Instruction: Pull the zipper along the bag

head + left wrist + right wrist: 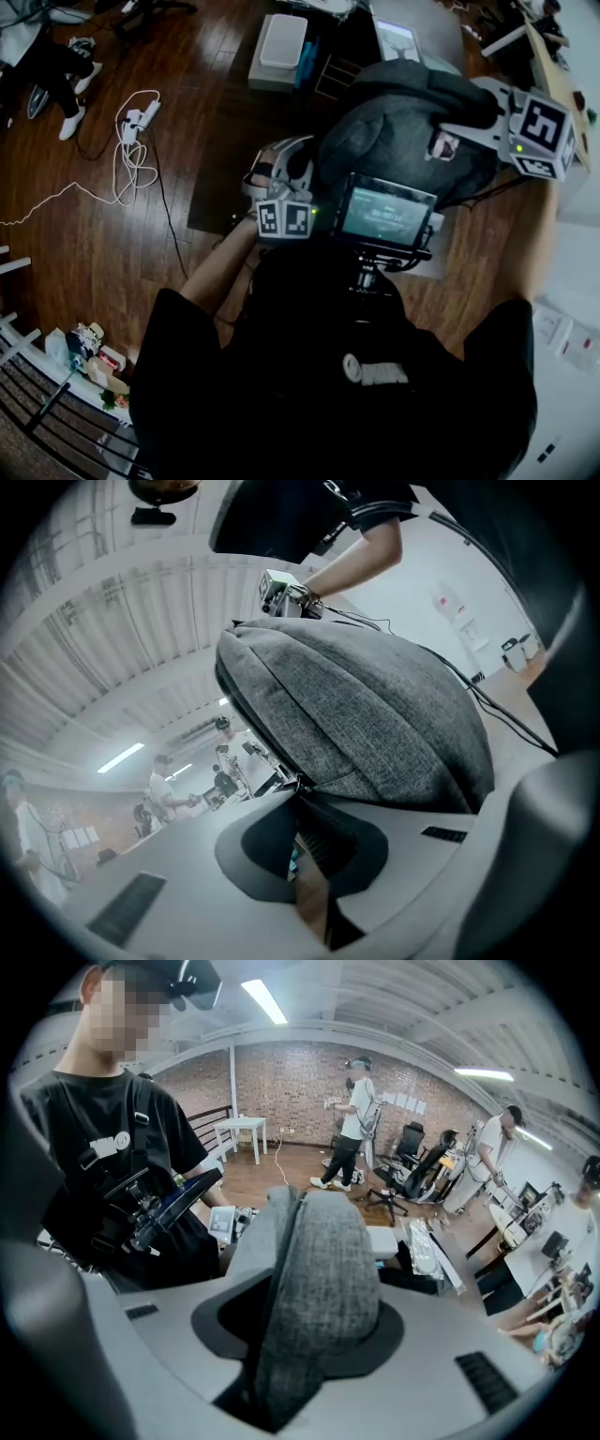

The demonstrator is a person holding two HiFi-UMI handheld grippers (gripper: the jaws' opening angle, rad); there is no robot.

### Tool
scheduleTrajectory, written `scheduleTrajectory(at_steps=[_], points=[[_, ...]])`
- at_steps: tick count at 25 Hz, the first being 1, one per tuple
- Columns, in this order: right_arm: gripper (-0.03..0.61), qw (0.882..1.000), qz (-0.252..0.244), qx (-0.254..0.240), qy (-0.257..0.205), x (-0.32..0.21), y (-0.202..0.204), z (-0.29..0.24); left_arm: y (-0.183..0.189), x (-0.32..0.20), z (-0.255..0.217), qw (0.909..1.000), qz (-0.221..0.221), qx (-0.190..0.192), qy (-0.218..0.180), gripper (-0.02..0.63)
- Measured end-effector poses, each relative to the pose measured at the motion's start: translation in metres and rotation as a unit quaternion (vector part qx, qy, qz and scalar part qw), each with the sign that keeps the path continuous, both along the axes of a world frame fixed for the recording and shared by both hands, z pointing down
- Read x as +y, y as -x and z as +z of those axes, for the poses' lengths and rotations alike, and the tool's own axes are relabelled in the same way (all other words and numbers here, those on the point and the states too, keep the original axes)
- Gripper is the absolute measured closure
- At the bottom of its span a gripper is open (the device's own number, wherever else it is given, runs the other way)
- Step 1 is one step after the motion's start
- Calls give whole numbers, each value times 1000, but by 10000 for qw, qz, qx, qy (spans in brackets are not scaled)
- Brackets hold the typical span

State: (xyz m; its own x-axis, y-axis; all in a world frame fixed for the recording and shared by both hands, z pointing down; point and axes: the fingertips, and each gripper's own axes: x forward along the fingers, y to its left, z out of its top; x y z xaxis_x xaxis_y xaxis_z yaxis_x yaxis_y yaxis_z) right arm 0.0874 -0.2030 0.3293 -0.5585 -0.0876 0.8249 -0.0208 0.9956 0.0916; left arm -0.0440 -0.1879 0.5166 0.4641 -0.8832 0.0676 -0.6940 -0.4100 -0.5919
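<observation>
Grey bag (403,131) dead ahead in the head view: a rounded, domed backpack in heathered cloth. It sits on what looks like a pale counter (441,28), with wood floor (112,253) all round.

From the left gripper view I get it side-on. The fabric bulges full and smooth, and a dark zipper (246,726) curves down its edge towards me. The line looks parted, a dark gap along the rim. It ends at a small metal zipper pull (299,782), right at the tip of my left gripper (302,799).

Those left fingers (187,883) are pressed together, no gap to speak of. As far as I can see they pinch the pull between them. The gripper lies level, low against the side of the bag nearest the person.

Over to the right gripper (305,1326). It comes down at a slant onto the far side of the bag. Its fingers (450,1363) stand partly spread, but the space between them is packed with grey cloth. They are clamped on a thick fold of the bag, and the dark zipper seam runs up through that fold. In the head view its marker cube (544,136) hangs just off the bag's right edge.
</observation>
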Motion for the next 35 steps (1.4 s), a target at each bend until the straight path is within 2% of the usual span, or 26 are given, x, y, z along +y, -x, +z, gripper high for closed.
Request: scheduleTrajectory(at_steps=[2,7,10,13,14,17,28,35], points=[[407,10000,-19,-25,-7,2,1,0,2,3,0,9999,67,-79,5,611],[407,10000,-75,-42,1,6,4,-1,0,2,5,9977,303,-445,-414,607],[407,9999,-75,-68,7,6,5,-1,2,3,9,9972,474,-406,-414,599],[407,10000,-83,-23,26,7,2,1,10,-1,9,9977,487,-300,-374,450],[407,10000,-85,-17,25,7,2,1,11,-1,9,9974,531,-323,-364,445],[407,10000,-72,-1,2,6,2,0,8,-2,12,9965,637,-404,-360,445],[407,10000,-54,-45,26,5,2,-1,1,9,-2,9957,786,-107,-482,448],[407,10000,-59,-46,4,4,1,0,-4,3,-2,9979,563,117,-298,469]])
